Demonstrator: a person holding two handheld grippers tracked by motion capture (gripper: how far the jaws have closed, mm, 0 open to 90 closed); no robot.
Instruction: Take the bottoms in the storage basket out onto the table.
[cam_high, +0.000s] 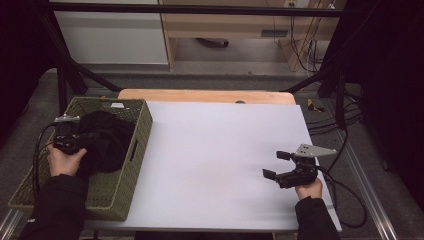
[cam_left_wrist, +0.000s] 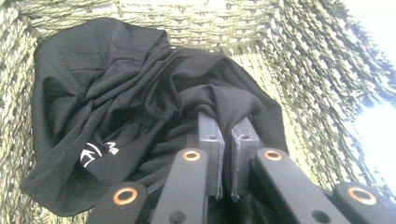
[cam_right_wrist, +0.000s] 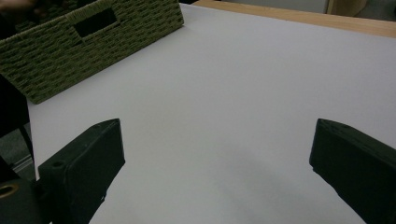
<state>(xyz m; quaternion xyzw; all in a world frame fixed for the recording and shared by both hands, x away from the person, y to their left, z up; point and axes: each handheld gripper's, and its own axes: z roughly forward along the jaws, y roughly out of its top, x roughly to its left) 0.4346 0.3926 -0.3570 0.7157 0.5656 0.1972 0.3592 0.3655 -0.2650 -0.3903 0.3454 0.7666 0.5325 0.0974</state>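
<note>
Inside the woven olive-green basket (cam_left_wrist: 327, 93), the left gripper (cam_left_wrist: 224, 140) pinches a fold of soft, light black cloth garment (cam_left_wrist: 116, 93); the right gripper (cam_right_wrist: 215, 154) gapes empty.

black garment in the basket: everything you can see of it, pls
The black garment is soft, matte knit-looking fabric, crumpled in loose folds, with a stitched seam along one edge and a small white print. It lies inside the woven green basket, heaped against its far wall. The left gripper is shut on a raised fold of it. What kind of garment it is cannot be told.
</note>
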